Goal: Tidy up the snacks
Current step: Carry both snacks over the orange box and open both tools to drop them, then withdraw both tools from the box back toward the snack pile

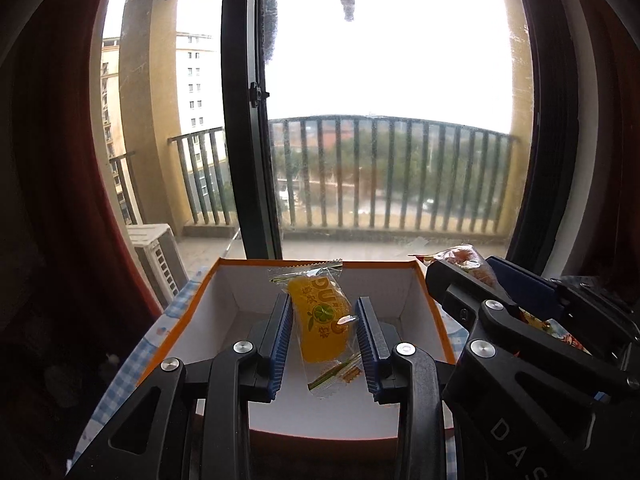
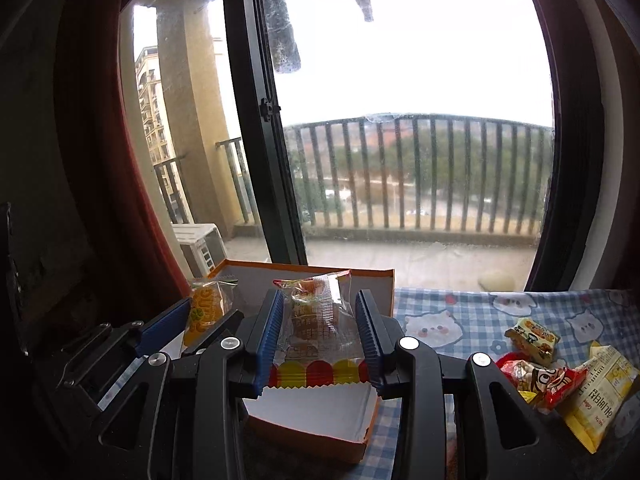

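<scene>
**Orange-edged box, a snack in each gripper**

Orange trims the white cardboard box (image 1: 224, 308) we see on the blue checked tabletop (image 2: 460, 308), which stands by a window with a balcony railing (image 1: 392, 172) beyond. Our left gripper (image 1: 325, 340) hangs over the open box, pinching a yellow jelly packet (image 1: 320, 320) with a lime printed on it; the packet stands upright between the blue ribbed pads, clear of the box floor. Just to its right, our right gripper (image 2: 318, 336) is clamped on a clear-wrapped waffle cake (image 2: 316, 324), whose red and yellow scalloped edge hangs down above the near right corner of the box. On the cloth to the right of the box, well apart from it, lies a small heap of snacks: a red packet (image 2: 540, 380), a yellow packet (image 2: 600, 396) and a small yellow one (image 2: 532, 338) behind them.
</scene>
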Tool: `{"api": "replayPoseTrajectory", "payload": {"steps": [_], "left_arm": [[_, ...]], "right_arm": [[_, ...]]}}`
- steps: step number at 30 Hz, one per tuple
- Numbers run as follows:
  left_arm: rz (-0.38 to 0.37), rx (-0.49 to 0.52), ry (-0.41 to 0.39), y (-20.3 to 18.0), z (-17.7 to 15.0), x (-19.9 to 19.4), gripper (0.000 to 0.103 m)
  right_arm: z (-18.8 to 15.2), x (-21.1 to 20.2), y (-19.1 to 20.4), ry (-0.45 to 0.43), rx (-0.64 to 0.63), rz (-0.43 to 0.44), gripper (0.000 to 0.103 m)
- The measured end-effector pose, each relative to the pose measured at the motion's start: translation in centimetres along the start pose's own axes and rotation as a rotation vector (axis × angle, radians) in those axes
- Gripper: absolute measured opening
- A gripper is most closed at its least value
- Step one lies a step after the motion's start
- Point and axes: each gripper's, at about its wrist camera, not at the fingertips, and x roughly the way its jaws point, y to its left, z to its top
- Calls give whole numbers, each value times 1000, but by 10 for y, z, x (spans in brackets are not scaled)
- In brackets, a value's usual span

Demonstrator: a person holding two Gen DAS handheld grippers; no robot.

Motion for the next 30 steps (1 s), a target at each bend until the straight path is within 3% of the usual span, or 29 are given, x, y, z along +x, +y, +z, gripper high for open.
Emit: {"api": "replayPoseTrajectory", "payload": {"steps": [10,11,13,14,15,16,17,30], "left_arm": [[-6,-13,204,16,-31,80,38],[-4,-13,212,15,-37,81,41],[4,-15,223,16,-42,83,62],[-1,-18,219,15,-42,82,78],[-5,-16,212,14,-43,80,84],[-6,-9,205,14,-40,78,84],[-5,-1,199,12,-41,75,85],[-40,-3,166,7,-37,46,94]], "right_arm": [[-23,86,-3,157,36,-4,42],[-26,90,-3,167,27,-10,43],[-30,96,-3,196,12,-18,44],[-32,99,-2,211,10,-23,55],[-33,100,-3,219,14,-33,65],[-35,98,-4,210,22,-40,84],[-36,95,-5,192,25,-46,91],[-37,58,-7,169,5,-67,91]]}}
